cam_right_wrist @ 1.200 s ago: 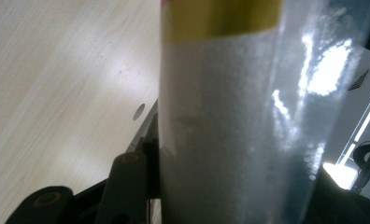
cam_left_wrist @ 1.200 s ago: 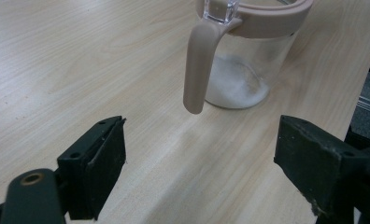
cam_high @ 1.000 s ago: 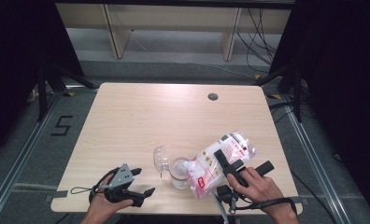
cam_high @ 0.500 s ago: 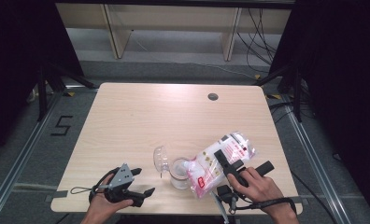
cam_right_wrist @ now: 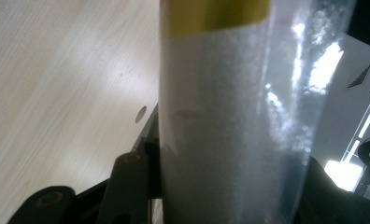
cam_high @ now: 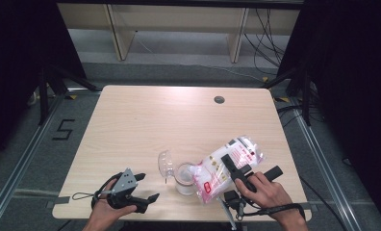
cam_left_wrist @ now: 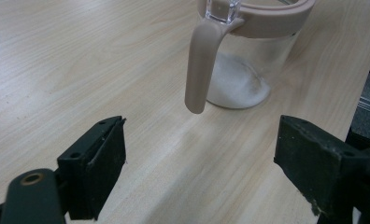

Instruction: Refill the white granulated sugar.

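Note:
A clear jar (cam_high: 184,177) with a beige rim and handle (cam_left_wrist: 199,65) stands near the table's front edge, its hinged lid (cam_high: 165,163) flipped open to the left. White powder (cam_left_wrist: 234,84) lies in its bottom. My right gripper (cam_high: 234,169) is shut on a plastic bag of white powder (cam_high: 227,161), tilted with its lower end over the jar's mouth. In the right gripper view the bag (cam_right_wrist: 230,130) fills the space between the jaws. My left gripper (cam_high: 147,187) rests open on the table left of the jar, nothing between its fingers (cam_left_wrist: 103,158).
The light wooden table (cam_high: 145,120) has a round cable hole (cam_high: 219,99) at its far right. Black frames and floor rails flank the table on both sides, and shelving stands behind it.

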`<action>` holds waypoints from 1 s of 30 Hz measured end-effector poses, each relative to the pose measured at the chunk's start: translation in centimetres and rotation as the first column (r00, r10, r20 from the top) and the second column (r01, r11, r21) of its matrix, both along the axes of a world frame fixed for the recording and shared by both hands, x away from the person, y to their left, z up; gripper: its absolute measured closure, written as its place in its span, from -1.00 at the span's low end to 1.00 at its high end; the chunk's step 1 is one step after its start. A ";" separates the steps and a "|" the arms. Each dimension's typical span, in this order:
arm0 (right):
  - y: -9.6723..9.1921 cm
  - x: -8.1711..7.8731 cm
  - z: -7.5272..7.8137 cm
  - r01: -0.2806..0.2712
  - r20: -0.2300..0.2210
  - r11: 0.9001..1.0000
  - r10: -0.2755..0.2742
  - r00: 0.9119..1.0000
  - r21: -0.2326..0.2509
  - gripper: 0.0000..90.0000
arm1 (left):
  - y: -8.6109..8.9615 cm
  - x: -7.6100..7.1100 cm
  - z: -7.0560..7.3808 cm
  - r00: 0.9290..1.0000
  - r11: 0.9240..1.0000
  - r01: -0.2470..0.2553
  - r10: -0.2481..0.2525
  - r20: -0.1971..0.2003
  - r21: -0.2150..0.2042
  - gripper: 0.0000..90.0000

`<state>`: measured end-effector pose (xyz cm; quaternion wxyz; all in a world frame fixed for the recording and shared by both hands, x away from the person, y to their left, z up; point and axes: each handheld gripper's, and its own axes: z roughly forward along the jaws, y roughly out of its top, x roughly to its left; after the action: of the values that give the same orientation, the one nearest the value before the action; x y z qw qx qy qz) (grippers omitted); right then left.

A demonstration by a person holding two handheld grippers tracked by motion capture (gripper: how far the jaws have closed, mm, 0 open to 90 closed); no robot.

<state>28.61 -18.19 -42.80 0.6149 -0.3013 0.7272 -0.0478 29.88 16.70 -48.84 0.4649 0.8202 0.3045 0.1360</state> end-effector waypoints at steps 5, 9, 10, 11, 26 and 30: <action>0.0 0.0 0.0 0.001 -0.004 1.000 -0.001 1.000 0.004 0.36 | 0.0 0.0 0.0 1.000 1.000 -0.003 0.003 -0.003 -0.003 -0.64; -0.1 -0.2 -0.2 0.023 -0.015 0.999 -0.022 1.000 0.041 0.36 | 0.1 0.1 0.0 1.000 1.000 0.008 -0.008 0.008 0.006 -0.64; -0.1 -0.2 -0.1 0.020 -0.015 0.999 -0.019 1.000 0.040 0.36 | 0.0 0.0 0.0 1.000 1.000 -0.001 0.001 -0.001 -0.003 -0.64; -0.1 -0.1 0.1 0.004 -0.007 1.000 -0.004 1.000 0.012 0.36 | 0.0 0.0 0.0 1.000 1.000 -0.001 0.001 -0.001 -0.002 -0.64; 0.1 -0.3 0.2 0.004 -0.009 1.000 -0.004 1.000 0.020 0.37 | 0.0 0.0 0.0 1.000 1.000 -0.005 0.005 0.000 0.004 -0.64; 0.1 -0.3 0.3 -0.007 -0.003 1.000 0.007 1.000 0.004 0.38 | 0.1 0.1 0.0 1.000 1.000 0.012 -0.012 0.017 0.023 -0.64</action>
<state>28.33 -18.08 -42.49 0.6145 -0.3027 0.7272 -0.0441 29.99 16.77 -48.80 0.4587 0.8261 0.2940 0.1436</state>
